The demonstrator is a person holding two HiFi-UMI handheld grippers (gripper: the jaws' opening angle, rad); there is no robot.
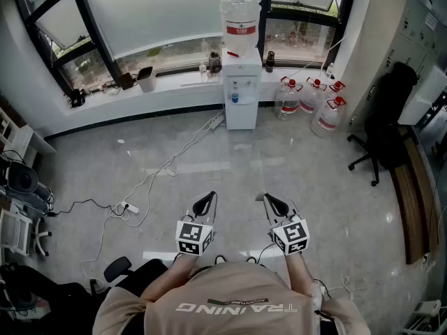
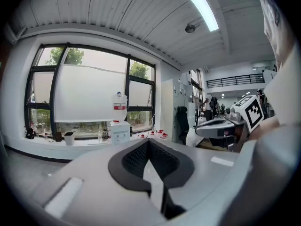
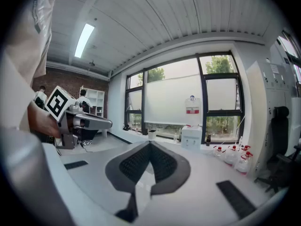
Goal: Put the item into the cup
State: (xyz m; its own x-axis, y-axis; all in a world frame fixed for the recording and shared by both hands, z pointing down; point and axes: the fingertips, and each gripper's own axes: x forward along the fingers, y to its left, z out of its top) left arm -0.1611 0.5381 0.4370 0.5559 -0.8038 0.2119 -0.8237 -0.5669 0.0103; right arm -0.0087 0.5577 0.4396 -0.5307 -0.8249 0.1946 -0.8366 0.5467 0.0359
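Note:
No cup or item for the task shows within reach in any view. Both grippers are held out at waist height over the grey floor (image 1: 230,166). My left gripper (image 1: 204,204) has its dark pads met at the tips with nothing between them, and the left gripper view shows the same closed tips (image 2: 148,142). My right gripper (image 1: 274,204) is likewise shut and empty, its pads meeting in the right gripper view (image 3: 150,144). Each gripper's marker cube appears in the other's view: the right one (image 2: 252,111), the left one (image 3: 58,102).
A white water dispenser (image 1: 241,82) with a bottle on top stands at the far window. Several water jugs (image 1: 314,107) sit to its right. A black office chair (image 1: 380,138) is at the right. Cables and a power strip (image 1: 127,206) lie on the floor at left. A small pot (image 1: 146,78) rests on the sill.

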